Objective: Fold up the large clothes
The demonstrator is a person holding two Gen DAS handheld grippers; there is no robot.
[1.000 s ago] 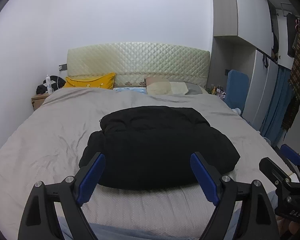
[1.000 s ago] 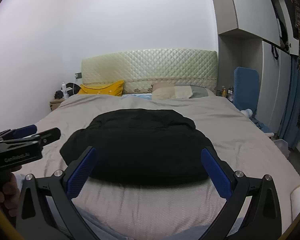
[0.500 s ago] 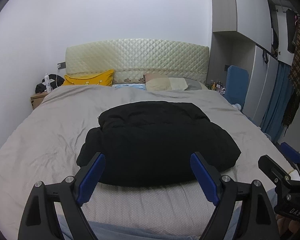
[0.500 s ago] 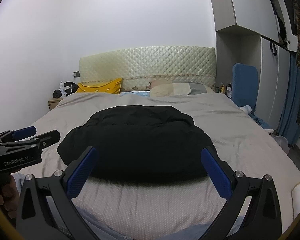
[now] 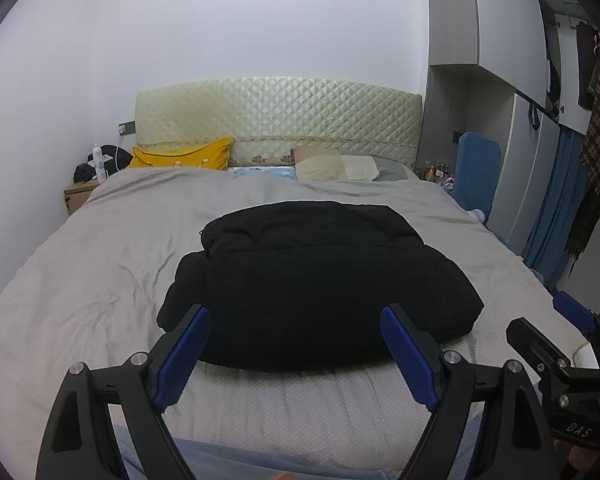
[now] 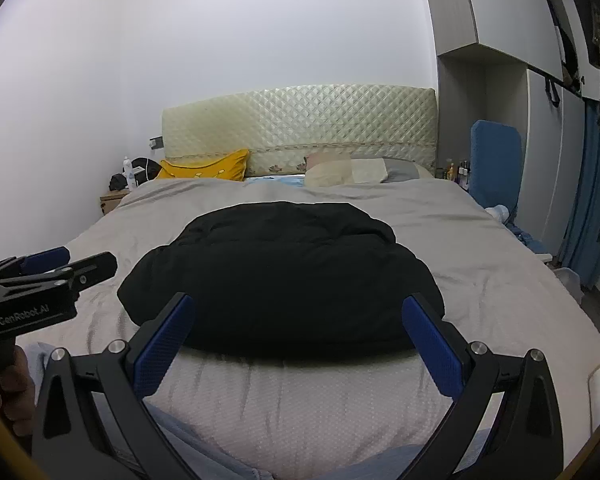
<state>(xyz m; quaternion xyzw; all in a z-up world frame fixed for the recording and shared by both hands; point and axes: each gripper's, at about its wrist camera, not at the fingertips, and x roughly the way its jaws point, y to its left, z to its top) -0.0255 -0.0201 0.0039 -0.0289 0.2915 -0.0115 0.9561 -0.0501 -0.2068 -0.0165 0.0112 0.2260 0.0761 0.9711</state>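
Observation:
A folded black puffy garment (image 5: 316,280) lies in a rounded bundle on the grey bed (image 5: 100,264); it also shows in the right wrist view (image 6: 284,276). My left gripper (image 5: 296,320) is open and empty, held back from the garment's near edge above the foot of the bed. My right gripper (image 6: 300,308) is open and empty, likewise short of the near edge. The left gripper's body shows at the left of the right wrist view (image 6: 40,280), and the right gripper's body at the lower right of the left wrist view (image 5: 560,360).
A quilted cream headboard (image 5: 278,120), a yellow pillow (image 5: 184,156) and pale pillows (image 5: 340,168) are at the far end. A nightstand (image 5: 80,196) stands far left. A wardrobe (image 5: 520,160), blue curtain (image 5: 556,208) and hanging clothes are on the right.
Both grippers have risen and tilted slightly, so the garment sits a little lower in view. The garment itself has not moved. Both grippers stay open.

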